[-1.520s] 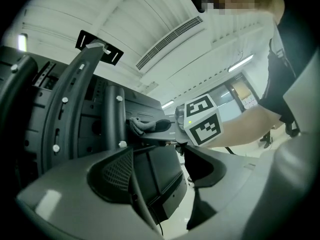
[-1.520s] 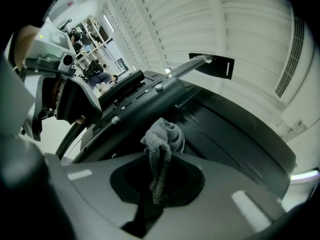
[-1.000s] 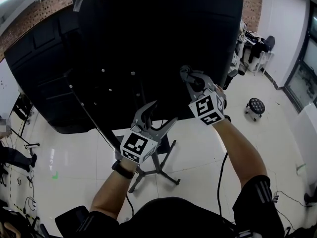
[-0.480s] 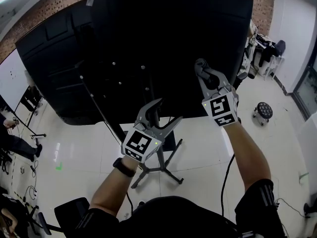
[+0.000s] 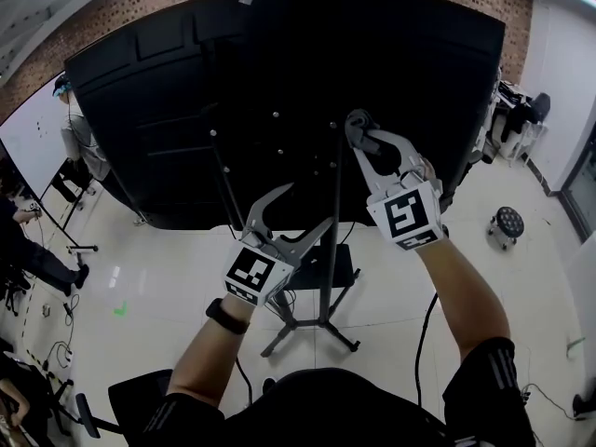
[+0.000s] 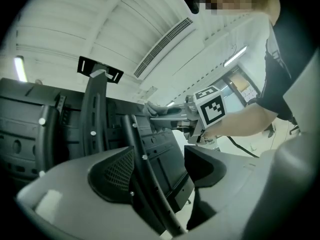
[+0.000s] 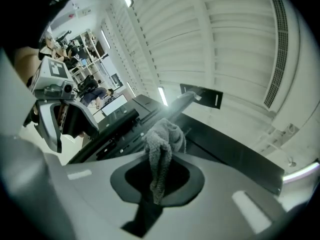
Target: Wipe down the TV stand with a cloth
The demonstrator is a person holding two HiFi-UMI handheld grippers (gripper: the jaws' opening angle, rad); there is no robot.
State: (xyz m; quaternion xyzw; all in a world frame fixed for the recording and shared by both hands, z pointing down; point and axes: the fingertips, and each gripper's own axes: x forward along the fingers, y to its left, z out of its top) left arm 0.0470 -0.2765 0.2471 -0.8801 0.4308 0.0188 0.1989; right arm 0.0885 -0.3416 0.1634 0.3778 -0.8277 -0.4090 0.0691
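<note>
Clearly, the right claw (image 5: 361, 136) pinches a grey cloth (image 7: 160, 144) tight, while the left claw (image 5: 304, 212) gapes wide, a black pole (image 6: 142, 169) showing between its jaws.

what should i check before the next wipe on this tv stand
1. Cloth gripped: ok. The grey cloth is pinched in the shut right tongs.
2. Left tongs free: ok. They stand open and grip nothing. A black strut of the stand runs between them.
3. Cloth on the stand: cannot tell. It is raised close to the upright pole, but contact does not show.
4. Stand legs flat on the floor: ok in the head view.
5. Bystander clear: ok. A person stands at the far left, apart from both tongs.
</note>
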